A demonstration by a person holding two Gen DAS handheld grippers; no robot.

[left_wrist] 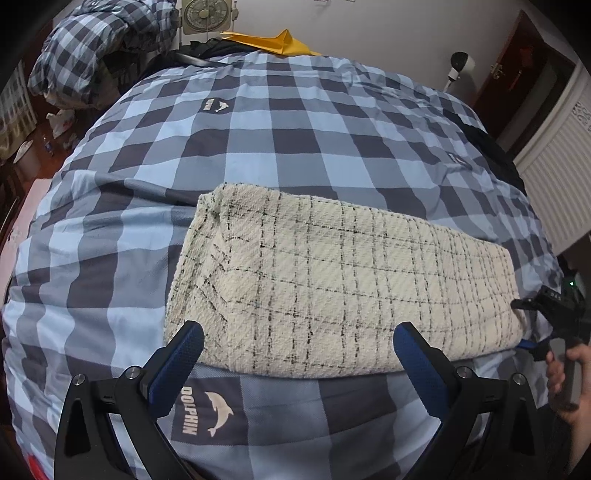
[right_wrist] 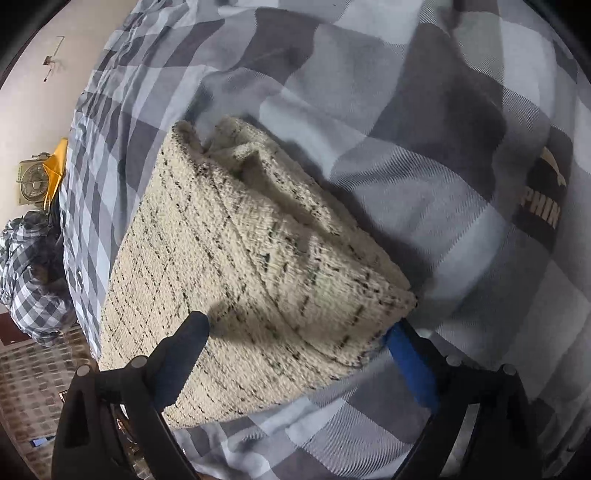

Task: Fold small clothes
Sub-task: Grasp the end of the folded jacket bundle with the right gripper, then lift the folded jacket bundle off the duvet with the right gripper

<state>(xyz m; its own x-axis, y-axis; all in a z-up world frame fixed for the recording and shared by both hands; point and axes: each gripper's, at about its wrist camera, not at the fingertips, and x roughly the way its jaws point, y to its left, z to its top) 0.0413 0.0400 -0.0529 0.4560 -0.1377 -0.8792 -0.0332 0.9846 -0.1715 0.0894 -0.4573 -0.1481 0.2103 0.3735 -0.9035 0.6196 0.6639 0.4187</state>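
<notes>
Bedroom walls, pale and plain, frame a bed (left_wrist: 295, 122) covered by a checked quilt in grey, navy and light blue, with small dolphin logos printed on it. At the far edge sit a yellow folded paper shape (left_wrist: 280, 40) and a small box fan (left_wrist: 207, 16); a rumpled checked pile (left_wrist: 92, 44) lies in the far left corner, and a white radiator panel (left_wrist: 557, 177) stands to the right.

On the near part of the quilt lies the cream knitted garment (left_wrist: 332, 280), crossed by thin black grid lines, already folded into a thick oblong several layers deep. I judge it soft, light and floppy, with a coarse weave that should grip well against rubber pads; it is not fragile, but loose layers may slide apart if I pinch only the top one. The layered corners and the near edge look like the best places to take hold.

My left claw (left_wrist: 295, 354) hovers wide apart over the near edge, holding nothing. My right claw (right_wrist: 299, 350) is also wide, straddling the garment's end corner in its own view, with one finger above the cloth and one below; its pads do not yet press on it.
</notes>
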